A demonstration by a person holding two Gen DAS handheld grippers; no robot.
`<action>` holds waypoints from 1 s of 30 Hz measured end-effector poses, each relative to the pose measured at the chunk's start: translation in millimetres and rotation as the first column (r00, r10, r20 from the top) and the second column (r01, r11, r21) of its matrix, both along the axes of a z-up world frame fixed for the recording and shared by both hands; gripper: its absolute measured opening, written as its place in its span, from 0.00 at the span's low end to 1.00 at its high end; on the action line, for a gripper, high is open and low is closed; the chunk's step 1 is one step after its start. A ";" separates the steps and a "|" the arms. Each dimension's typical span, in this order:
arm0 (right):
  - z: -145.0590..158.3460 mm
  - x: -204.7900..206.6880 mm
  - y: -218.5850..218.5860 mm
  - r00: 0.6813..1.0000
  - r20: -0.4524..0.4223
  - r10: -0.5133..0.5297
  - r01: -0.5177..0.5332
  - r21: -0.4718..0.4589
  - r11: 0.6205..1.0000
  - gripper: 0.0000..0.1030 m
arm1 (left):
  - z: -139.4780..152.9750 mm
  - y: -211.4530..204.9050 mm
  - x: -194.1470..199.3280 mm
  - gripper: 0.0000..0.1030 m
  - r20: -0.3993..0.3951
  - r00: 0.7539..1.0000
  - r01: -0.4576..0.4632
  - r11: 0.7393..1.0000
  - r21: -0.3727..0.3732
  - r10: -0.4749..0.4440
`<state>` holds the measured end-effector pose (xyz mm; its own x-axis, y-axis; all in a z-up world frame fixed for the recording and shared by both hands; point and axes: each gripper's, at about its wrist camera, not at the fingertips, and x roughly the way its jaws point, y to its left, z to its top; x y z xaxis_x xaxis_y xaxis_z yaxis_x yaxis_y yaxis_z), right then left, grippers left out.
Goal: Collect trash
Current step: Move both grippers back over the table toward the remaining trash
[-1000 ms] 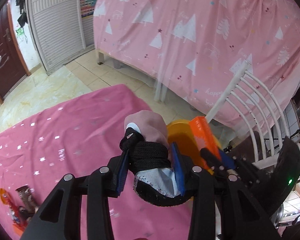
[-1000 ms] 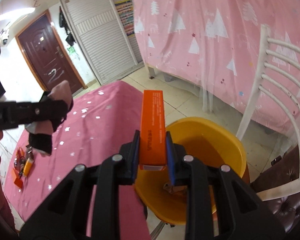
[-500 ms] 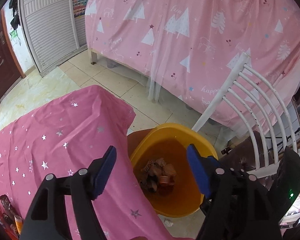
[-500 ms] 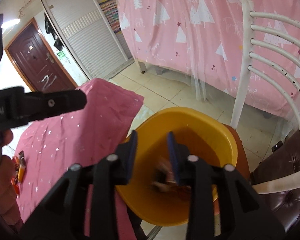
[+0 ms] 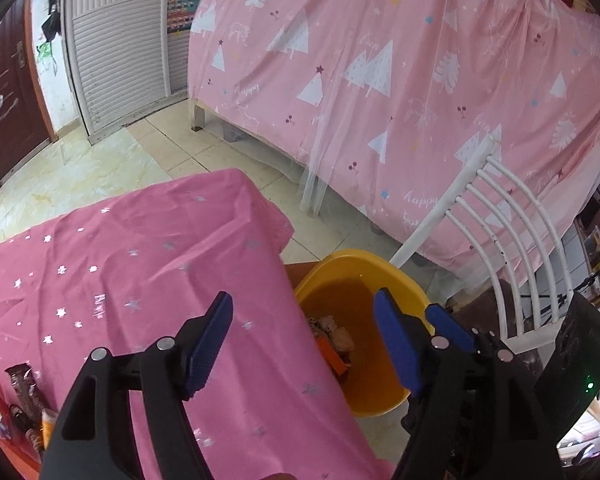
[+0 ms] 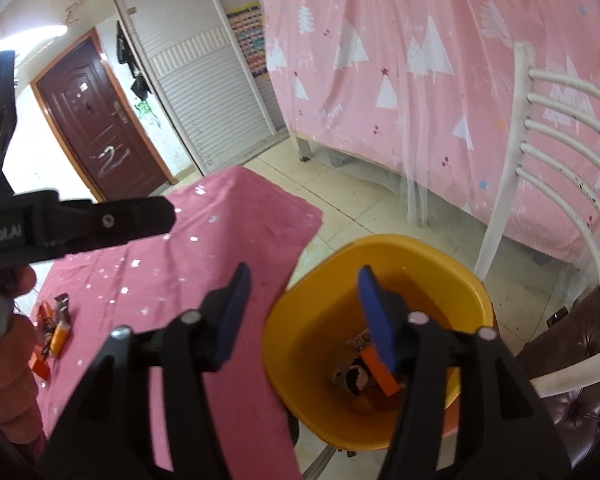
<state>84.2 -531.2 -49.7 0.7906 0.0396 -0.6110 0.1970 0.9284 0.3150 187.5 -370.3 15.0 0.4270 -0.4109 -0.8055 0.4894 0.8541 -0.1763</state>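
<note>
A yellow bin (image 5: pixel 388 284) (image 6: pixel 312 300) stands on the floor by the corner of the pink-clothed table (image 5: pixel 140 280) (image 6: pixel 204 248). In it lie an orange box (image 5: pixel 332 356) (image 6: pixel 380 372) and crumpled wrappers (image 5: pixel 336 330) (image 6: pixel 350 376). My left gripper (image 5: pixel 304 344) is open and empty above the table edge and bin. My right gripper (image 6: pixel 304 316) is open and empty over the bin's near rim. More wrappers (image 5: pixel 20 400) (image 6: pixel 54 328) lie on the table's far left.
A white slatted chair (image 5: pixel 500 240) (image 6: pixel 540 184) stands right of the bin. A bed with a pink tree-print cover (image 5: pixel 380 80) is behind. The left gripper's body (image 6: pixel 72 228) crosses the right wrist view at left.
Both grippers opened. The left one let go of a pink and black bundle, the right one let go of the orange box, which now lies in the bin.
</note>
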 end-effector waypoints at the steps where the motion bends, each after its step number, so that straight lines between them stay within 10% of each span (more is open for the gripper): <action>1: 1.8 0.3 3.7 1.000 0.005 0.008 -0.008 -0.001 1.000 0.57 | 3.3 8.0 -1.1 0.65 0.005 1.000 -0.007 1.000 -0.007 0.007; 30: 36.2 39.5 170.4 0.951 -0.013 0.309 -0.308 -0.105 0.946 0.70 | 31.4 246.1 -13.8 0.73 0.104 0.979 -0.176 0.984 -0.011 0.177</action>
